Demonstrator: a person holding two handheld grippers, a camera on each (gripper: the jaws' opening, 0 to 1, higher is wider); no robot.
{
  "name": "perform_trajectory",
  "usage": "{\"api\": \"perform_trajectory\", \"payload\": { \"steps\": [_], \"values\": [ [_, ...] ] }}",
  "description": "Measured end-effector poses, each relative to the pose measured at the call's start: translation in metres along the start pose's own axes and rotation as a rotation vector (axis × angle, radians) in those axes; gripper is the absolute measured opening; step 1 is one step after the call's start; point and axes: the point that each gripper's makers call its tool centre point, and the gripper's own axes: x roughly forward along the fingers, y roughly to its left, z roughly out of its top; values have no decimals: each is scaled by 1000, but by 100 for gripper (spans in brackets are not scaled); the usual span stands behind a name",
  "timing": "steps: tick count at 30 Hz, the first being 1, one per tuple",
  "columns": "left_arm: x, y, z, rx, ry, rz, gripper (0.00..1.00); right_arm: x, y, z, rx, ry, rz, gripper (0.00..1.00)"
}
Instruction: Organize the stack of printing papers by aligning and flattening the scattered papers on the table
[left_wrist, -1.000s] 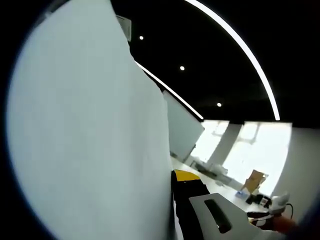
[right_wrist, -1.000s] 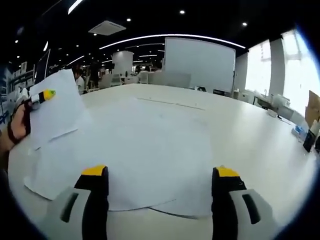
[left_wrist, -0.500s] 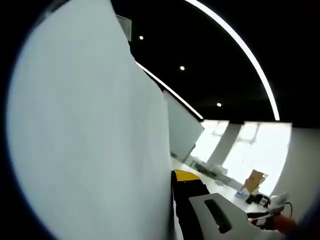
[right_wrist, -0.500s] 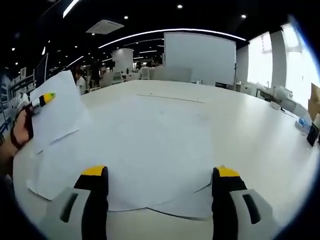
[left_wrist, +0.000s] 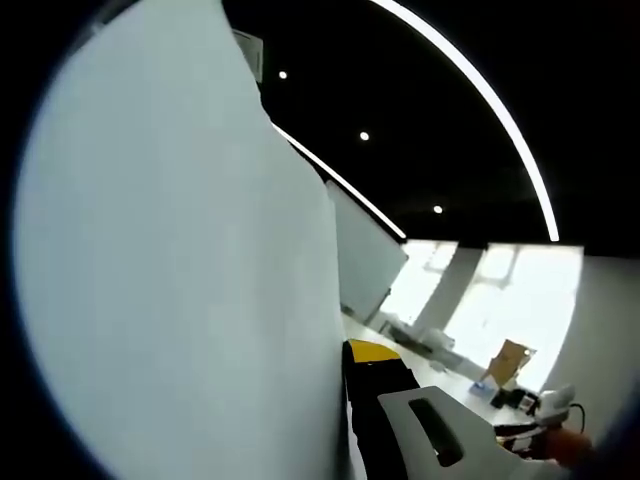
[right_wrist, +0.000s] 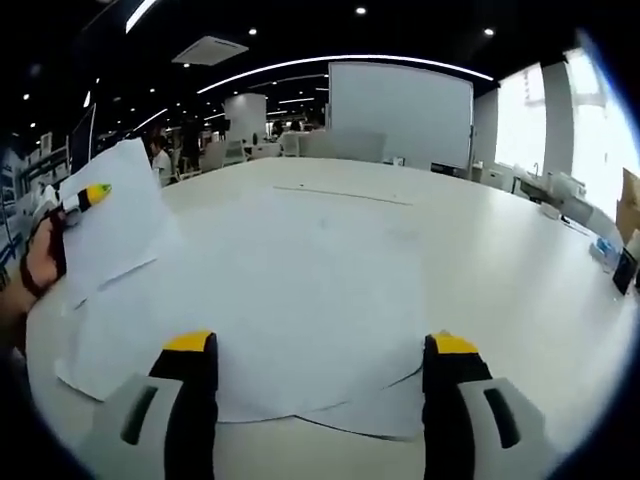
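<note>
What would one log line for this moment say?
left gripper: shut on lifted sheet | right gripper: open over paper pile | table

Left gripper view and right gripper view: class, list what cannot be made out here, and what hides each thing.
- Left gripper view: the table, hidden behind the lifted sheet held close to the lens.
- Left gripper view: the left tool's second jaw, covered by that sheet.
- Right gripper view: how many scattered papers overlap; white edges blend together.
- Right gripper view: the left tool is too small to judge its grip.
</note>
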Motion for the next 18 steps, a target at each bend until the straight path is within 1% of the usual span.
{"api": "perform_trajectory", "payload": {
  "steps": [7, 9, 11, 13, 15, 18],
  "values": [
    [0, 0, 0, -1, 0, 0, 6, -5, 0, -2, 4, 6, -7, 71],
    [0, 0, 0, -1, 0, 0, 6, -4, -3, -3, 8, 6, -8, 68],
    [0, 0, 0, -1, 0, 0, 6, -4, -6, -3, 4, 3, -21, 63],
    [0, 0, 0, -2, 0, 0, 6, -5, -12, -3, -6, -4, -43, 53],
    [1, 1, 0, -2, 0, 0, 6, -3, -18, -3, -13, -9, -59, 46],
    [1, 1, 0, -2, 0, 0, 6, -1, -23, -4, 0, -9, -58, 45]
  ]
}}
